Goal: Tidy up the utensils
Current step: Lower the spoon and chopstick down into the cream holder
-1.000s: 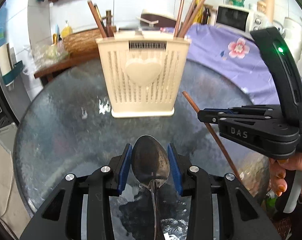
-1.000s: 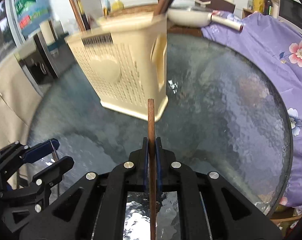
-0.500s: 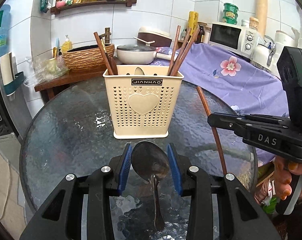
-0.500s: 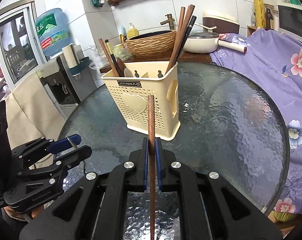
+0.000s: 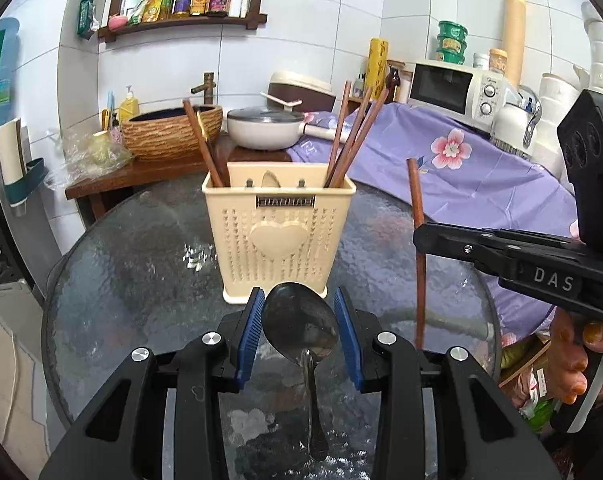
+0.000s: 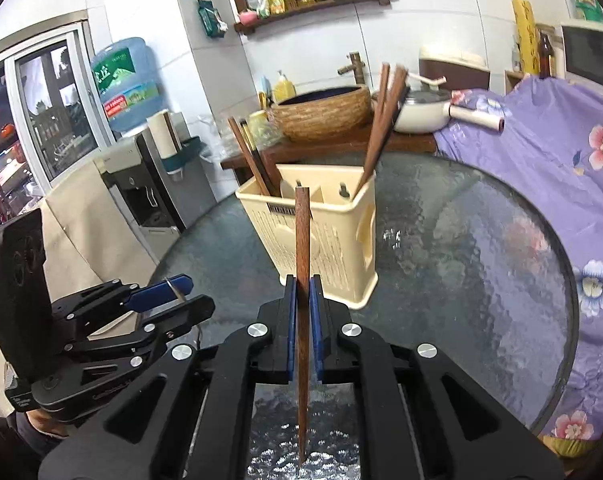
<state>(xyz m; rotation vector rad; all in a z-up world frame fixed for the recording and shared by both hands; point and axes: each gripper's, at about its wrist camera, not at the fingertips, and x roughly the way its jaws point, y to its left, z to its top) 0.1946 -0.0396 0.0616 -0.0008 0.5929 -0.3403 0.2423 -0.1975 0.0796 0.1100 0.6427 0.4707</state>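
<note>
A steel spoon [image 5: 301, 320] sits bowl-forward between the left gripper [image 5: 300, 330]'s blue ribbed fingers [image 5: 248, 330], which touch its rim on both sides, clamped on it; the handle trails back under the gripper. The right gripper [image 6: 302, 320] is held level, fingers pressed flat on 1 dark wooden chopstick [image 6: 302, 280] standing upright. Both hover above the round, pebbled glass counter [image 5: 133, 264], just in front of a cream perforated plastic caddy [image 5: 279, 236] with a raised heart, holding more chopsticks [image 5: 351, 132] leaning in its end compartments.
</note>
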